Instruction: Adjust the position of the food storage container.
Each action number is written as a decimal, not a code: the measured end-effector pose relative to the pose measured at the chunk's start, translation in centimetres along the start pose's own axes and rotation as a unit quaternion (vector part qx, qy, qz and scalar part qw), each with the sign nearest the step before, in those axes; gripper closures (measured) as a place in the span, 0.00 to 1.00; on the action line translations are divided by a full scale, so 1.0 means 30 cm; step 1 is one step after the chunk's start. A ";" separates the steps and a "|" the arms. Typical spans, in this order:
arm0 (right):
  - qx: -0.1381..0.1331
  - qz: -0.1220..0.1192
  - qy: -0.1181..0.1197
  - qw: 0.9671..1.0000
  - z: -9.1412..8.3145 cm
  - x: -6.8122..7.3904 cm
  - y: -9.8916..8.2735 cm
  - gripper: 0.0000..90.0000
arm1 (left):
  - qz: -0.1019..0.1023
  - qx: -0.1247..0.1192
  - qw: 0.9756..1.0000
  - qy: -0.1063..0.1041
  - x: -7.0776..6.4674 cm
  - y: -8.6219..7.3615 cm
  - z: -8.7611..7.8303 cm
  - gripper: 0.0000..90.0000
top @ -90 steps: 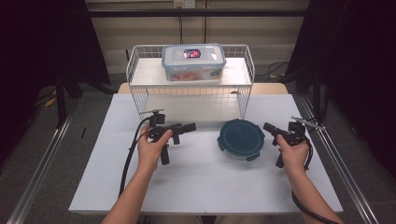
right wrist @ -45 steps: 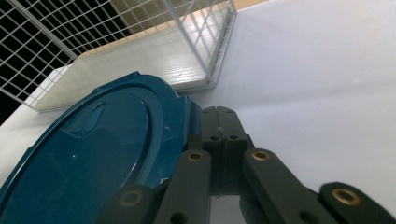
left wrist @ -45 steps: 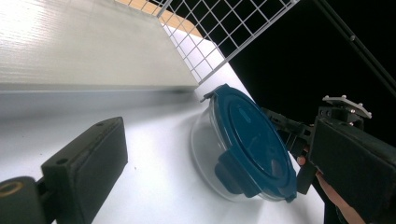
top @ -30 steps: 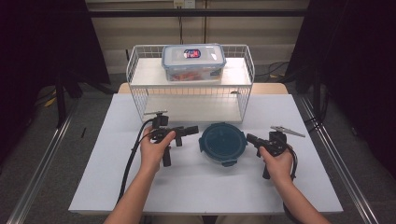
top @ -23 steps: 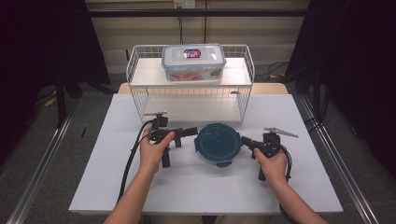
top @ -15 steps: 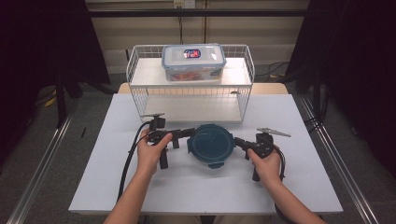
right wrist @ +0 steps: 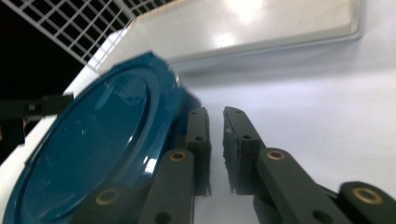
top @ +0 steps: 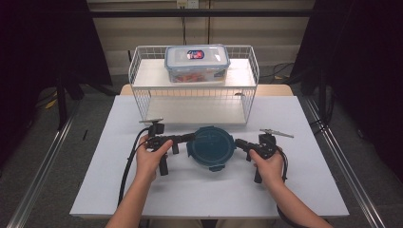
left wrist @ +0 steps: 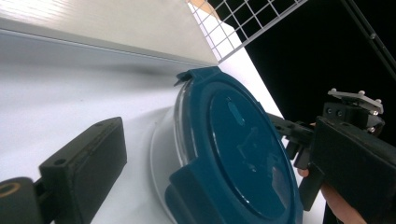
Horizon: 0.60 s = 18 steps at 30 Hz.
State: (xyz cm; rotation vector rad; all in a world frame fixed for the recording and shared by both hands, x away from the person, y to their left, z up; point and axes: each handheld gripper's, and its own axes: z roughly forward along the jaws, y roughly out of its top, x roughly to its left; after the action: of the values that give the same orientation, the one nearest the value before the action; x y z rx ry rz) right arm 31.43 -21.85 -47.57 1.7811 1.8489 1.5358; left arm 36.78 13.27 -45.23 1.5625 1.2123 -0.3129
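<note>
Round container [top: 210,147] with its dark blue clip-on lid sat on the white table [top: 119,190], just in front of the wire rack [top: 142,102] and between the two grippers. The right gripper [top: 240,144] lay against its right rim; in the right gripper view its jaws stood a narrow gap apart with nothing between them, having just been opening, and one jaw rested beside the lid's edge [right wrist: 175,100]. The left gripper [top: 189,137] reached to the container's left rim; in the left gripper view one jaw [left wrist: 84,161] stood clear of the clear wall beside it, so it looked open and was not clamping anything. The likely trouble was that a sideways push from either gripper would skid the container across the smooth table rather than free a latch, or that a jaw would slip off the sloped rim. A tab [left wrist: 187,77] might also stay clipped if caught too near its hinge. What lay inside the round container could not be told through the lid. On the rack's upper shelf sat a clear rectangular box [top: 196,62], closed, with something reddish-orange inside.
</note>
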 end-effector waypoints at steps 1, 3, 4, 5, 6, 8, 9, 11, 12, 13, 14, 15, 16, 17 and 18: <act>-0.009 0.005 -0.002 1.000 -0.006 -0.001 0.005 0.86 | -0.003 -0.001 1.000 -0.001 0.003 -0.001 -0.002 0.05; -0.020 0.019 0.006 1.000 -0.021 0.000 0.014 0.80 | -0.004 -0.003 1.000 0.005 0.004 -0.005 -0.003 0.06; -0.024 0.025 0.006 0.999 -0.027 0.000 0.017 0.78 | -0.006 -0.005 1.000 0.007 0.003 -0.006 -0.003 0.07; -0.030 0.027 0.002 0.999 -0.034 0.002 0.017 0.74 | -0.009 -0.007 1.000 0.006 0.003 -0.008 -0.002 0.07; -0.035 0.029 0.002 0.999 -0.038 0.001 0.017 0.71 | -0.009 -0.007 1.000 0.007 0.003 -0.009 -0.004 0.08; -0.043 0.045 0.014 0.998 -0.044 0.001 0.016 0.66 | -0.008 -0.010 1.000 0.013 0.000 -0.011 -0.006 0.08; -0.045 0.052 0.020 0.997 -0.045 0.002 0.016 0.63 | -0.008 -0.010 1.000 0.012 0.000 -0.012 -0.007 0.08; -0.053 0.062 0.029 0.996 -0.046 0.003 0.015 0.60 | -0.010 -0.012 1.000 0.014 -0.002 -0.019 -0.007 0.10; -0.055 0.069 0.032 0.996 -0.047 0.005 0.013 0.57 | -0.010 -0.012 1.000 0.013 0.000 -0.023 -0.006 0.10; -0.056 0.075 0.036 0.995 -0.046 0.006 0.013 0.54 | -0.013 -0.009 1.000 0.013 0.001 -0.027 -0.004 0.11; -0.059 0.080 0.040 0.994 -0.043 0.005 0.010 0.51 | -0.014 -0.007 1.000 0.015 0.001 -0.032 -0.001 0.11; -0.056 0.087 0.045 0.994 -0.044 0.006 0.008 0.51 | -0.018 -0.004 1.000 0.014 0.002 -0.035 0.000 0.11; -0.054 0.090 0.048 0.993 -0.042 0.007 0.005 0.50 | -0.016 -0.007 1.000 0.018 0.002 -0.038 0.003 0.12; -0.054 0.090 0.052 0.993 -0.039 0.008 0.002 0.49 | -0.019 -0.007 1.000 0.022 0.001 -0.040 0.006 0.12; -0.053 0.087 0.053 0.993 -0.036 0.011 -0.001 0.48 | -0.016 -0.004 1.000 0.021 0.004 -0.042 0.006 0.12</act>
State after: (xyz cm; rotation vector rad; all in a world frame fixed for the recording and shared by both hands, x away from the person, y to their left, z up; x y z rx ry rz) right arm 30.55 -22.17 -46.93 1.8897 1.6569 1.7883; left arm 35.89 13.05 -46.12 1.5515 1.2704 -0.2975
